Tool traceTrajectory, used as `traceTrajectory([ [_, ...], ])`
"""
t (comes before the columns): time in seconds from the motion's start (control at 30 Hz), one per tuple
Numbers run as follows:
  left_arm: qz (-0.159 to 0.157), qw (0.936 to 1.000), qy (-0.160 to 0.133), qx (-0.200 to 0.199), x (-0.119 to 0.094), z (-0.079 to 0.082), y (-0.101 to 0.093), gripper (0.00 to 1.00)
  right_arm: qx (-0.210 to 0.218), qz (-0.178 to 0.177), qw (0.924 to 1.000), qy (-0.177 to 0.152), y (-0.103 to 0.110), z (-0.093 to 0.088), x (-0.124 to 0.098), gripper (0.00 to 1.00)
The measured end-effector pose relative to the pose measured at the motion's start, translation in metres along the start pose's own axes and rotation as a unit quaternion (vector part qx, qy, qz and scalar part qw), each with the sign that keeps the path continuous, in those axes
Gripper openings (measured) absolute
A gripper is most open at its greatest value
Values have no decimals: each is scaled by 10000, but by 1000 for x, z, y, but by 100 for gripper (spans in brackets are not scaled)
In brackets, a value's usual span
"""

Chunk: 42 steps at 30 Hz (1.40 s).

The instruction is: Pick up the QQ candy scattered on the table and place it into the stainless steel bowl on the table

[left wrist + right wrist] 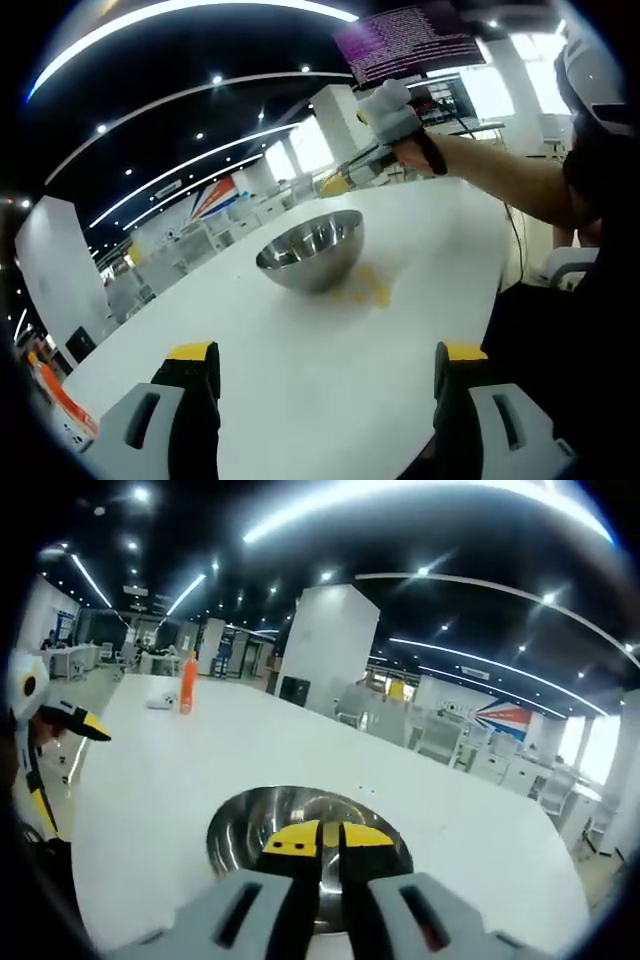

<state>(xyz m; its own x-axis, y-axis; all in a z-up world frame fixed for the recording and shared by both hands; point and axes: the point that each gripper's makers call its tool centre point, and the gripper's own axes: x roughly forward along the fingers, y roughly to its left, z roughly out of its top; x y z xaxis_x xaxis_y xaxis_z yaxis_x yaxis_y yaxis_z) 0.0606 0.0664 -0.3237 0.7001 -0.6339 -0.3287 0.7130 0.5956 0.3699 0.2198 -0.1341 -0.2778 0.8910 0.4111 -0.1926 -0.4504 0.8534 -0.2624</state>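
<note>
Left gripper view has my left hand-held gripper (325,375) low over the near part of the white surface (300,400), jaws standing wide apart with nothing between them. Ahead sits the stainless steel bowl (312,248), and just beside its near wall lies a loose yellow scatter of QQ candy (368,288), right by the bowl and well in from the surface's edges. Beyond the bowl my right hand-held gripper (335,184) hangs in a white-gloved hand (392,112), yellow tips pointing down at the rim. From the right gripper view, that right one (322,838) is over the bowl, jaws pressed together; whether a candy is pinched there I can't tell. An orange bottle (186,695) stands far off near the surface's far edge. My read on the candy: small, light, soft and springy, maybe a bit slick, so it should squash rather than break. I'd take one piece at a time across its middle, tips low to the surface, with a gentle squeeze so it doesn't pop out sideways. The bowl looks light and smooth; a knock could slide it.
</note>
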Motion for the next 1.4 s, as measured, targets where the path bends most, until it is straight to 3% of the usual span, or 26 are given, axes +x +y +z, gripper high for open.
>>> traceTrajectory([
  [0.37, -9, 10000, 33, -2, 0, -3, 0, 89, 91, -23, 9996, 260, 2, -29, 11, 6],
  [0.9, 6, 10000, 32, -18, -2, -4, 2, 89, 241, 12, 9993, 274, 5, -33, 9, 8],
  [1.03, 16, 10000, 35, -1, -2, -4, 2, 89, 281, 5, 9995, 151, 5, -28, 9, 17],
  [1.4, 26, 10000, 13, -7, -3, -3, 2, 89, 238, -6, 9996, 144, 5, -27, 7, 17],
])
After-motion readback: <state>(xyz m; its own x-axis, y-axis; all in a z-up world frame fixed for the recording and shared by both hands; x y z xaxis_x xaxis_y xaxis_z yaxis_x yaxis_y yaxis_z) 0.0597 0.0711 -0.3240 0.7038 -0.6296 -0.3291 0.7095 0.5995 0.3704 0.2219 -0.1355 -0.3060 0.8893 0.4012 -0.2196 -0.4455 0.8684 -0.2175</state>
